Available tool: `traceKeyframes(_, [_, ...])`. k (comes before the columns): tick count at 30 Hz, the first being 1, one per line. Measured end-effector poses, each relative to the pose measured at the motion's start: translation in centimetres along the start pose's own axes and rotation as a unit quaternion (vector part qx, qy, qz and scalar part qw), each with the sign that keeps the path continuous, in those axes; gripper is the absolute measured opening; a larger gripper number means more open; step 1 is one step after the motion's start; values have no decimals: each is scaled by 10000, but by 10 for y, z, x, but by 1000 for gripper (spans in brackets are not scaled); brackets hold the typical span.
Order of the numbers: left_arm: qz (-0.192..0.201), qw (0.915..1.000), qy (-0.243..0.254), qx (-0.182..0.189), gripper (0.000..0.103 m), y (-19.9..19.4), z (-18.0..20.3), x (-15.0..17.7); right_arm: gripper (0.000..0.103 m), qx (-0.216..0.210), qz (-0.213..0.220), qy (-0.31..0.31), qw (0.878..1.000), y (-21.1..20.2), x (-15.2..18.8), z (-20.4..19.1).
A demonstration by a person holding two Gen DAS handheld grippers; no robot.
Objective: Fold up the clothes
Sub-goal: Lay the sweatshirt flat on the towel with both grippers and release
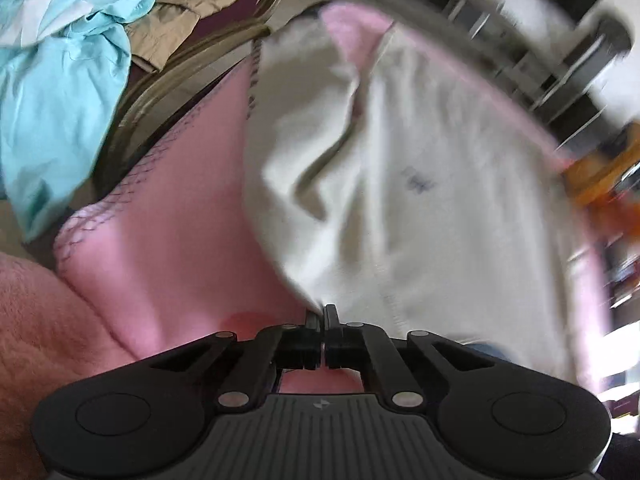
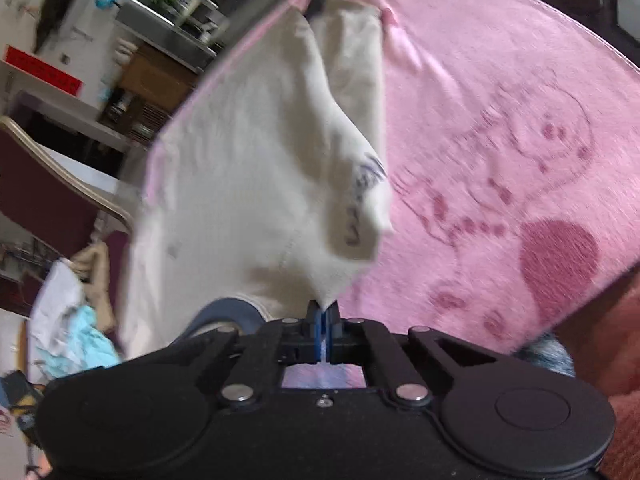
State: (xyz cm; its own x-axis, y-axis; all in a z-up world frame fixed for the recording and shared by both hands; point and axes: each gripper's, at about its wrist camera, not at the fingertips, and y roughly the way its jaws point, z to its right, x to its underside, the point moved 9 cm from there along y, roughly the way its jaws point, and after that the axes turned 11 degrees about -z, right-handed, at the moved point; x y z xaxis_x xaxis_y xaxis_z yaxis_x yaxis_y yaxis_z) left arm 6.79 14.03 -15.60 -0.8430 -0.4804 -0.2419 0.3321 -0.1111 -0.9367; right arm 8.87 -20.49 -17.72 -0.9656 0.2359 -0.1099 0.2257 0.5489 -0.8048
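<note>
Both the left gripper (image 1: pixel 323 310) and right gripper (image 2: pixel 323 307) are clenched on the shirt (image 1: pixel 400 184) edges; they'd best stay level and taut over the blanket (image 2: pixel 500 120).

A cream-white garment (image 1: pixel 420 200) lies spread over the pink blanket (image 1: pixel 168 240); one side is lifted and folded over. Dark handwriting marks its fabric.

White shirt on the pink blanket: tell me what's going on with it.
A person is folding the white shirt with two handheld grippers. The left gripper and the right gripper are each shut on a pinch of its fabric, lifting it off the pink blanket it is spread on. The fold isn't finished. More clothes, including a light blue garment, sit in a pile to one side.
</note>
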Motion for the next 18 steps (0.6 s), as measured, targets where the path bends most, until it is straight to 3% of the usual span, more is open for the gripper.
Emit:
traceKeyframes(2, [139,9993,145,-310,14,-7,0,3,2,312,-66,-187,9993,7,1,0])
traceKeyframes(4, [277,9973,289,-620,18,-14,1,7,5,527,-97,-412,9977,9,2,-4])
traceKeyframes(8, [560,9893,580,-1215,16,-30,2,13,15,793,-187,-625,9947,-2,9,-14])
traceKeyframes(11, [722,9883,860,-1032,14,-38,16,15,15,782,173,-862,9931,-25,9,-23])
traceKeyframes(13, [659,9882,1011,-942,17,-37,23,17,15,384,473,-971,9934,-32,2,-34])
traceKeyframes(15, [596,9878,1161,-852,19,-35,30,18,15,264,591,-1050,9924,-23,-5,-41])
traceKeyframes(18, [502,9865,1386,-717,20,-33,40,20,15,462,462,-1437,9875,5,-10,-49])
